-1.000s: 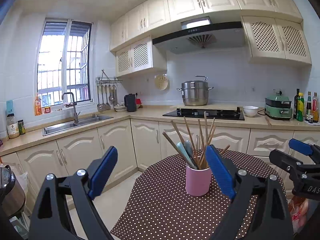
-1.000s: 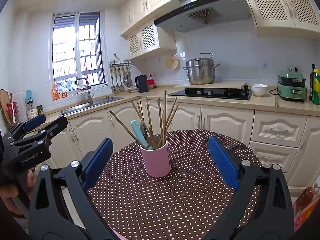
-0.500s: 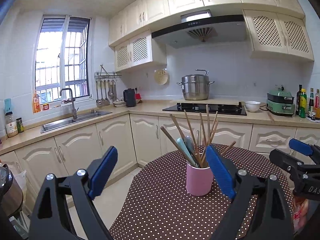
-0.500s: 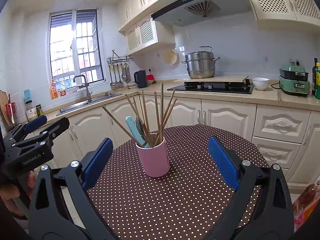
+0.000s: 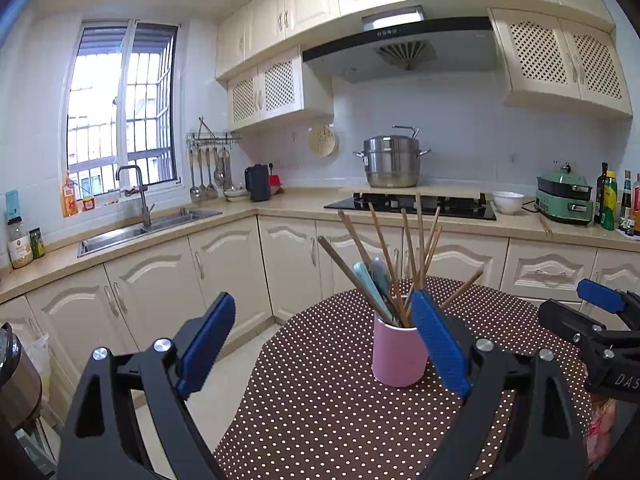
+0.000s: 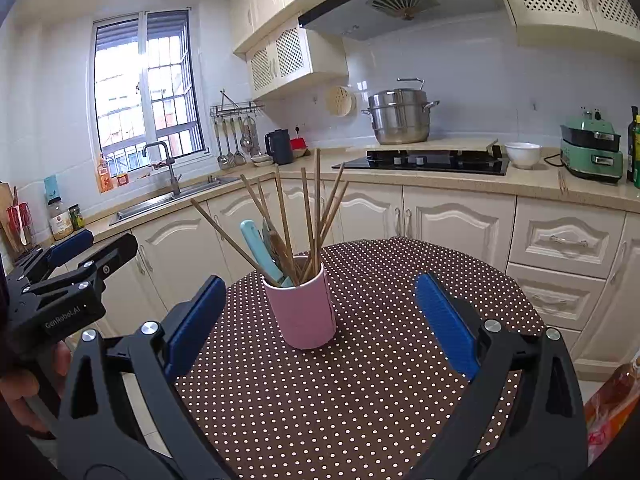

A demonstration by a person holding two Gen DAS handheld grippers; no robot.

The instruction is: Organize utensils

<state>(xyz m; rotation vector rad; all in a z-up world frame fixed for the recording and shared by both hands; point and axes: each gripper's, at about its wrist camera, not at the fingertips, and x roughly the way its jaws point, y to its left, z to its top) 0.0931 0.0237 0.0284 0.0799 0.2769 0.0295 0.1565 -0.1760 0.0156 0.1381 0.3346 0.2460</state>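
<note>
Both views have edged nearer the pink cup, which stands upright mid-worktop holding splayed wooden chopsticks and a teal-handled utensil. Left gripper and right gripper hover wide, holding nothing. Chopsticks judged light, stiff and smooth; pinch one at mid-shaft, above the rim; the cup may tip
</note>
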